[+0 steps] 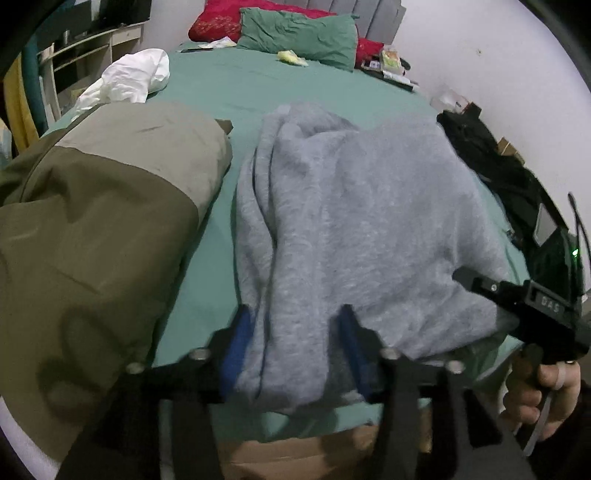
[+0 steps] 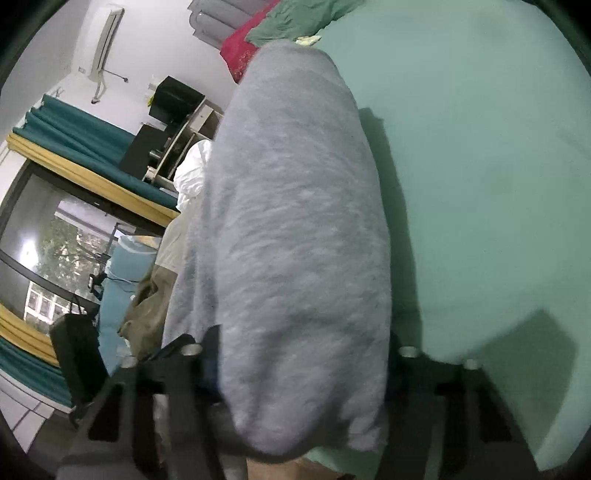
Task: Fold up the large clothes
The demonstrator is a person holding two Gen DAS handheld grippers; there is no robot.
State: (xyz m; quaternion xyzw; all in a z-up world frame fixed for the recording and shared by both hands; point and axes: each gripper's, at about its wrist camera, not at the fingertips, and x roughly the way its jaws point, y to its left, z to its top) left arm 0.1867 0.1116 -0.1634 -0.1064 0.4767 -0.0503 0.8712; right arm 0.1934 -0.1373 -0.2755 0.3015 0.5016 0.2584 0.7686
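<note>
The grey sweatshirt (image 1: 369, 221) is lying on the green bed sheet (image 1: 229, 85), near the bed's close edge. We are seeing soft, fuzzy cloth, bunched into long folds on one side and smoother on the other. We are holding its near edge in our left gripper (image 1: 291, 354). The blue pads (image 1: 236, 343) are sitting partly apart with a thick bunch of grey cloth between them, pressing on both sides. In the right wrist view the sweatshirt (image 2: 295, 221) is filling the middle like a big grey hump. Our right gripper (image 2: 299, 369) is partly closed around it, with cloth filling the gap, though the picture is blurry there. An olive and tan jacket (image 1: 92, 221) is lying just beside the sweatshirt. A white garment (image 1: 129, 77) is sitting farther up the bed, near a green pillow (image 1: 303, 33).
</note>
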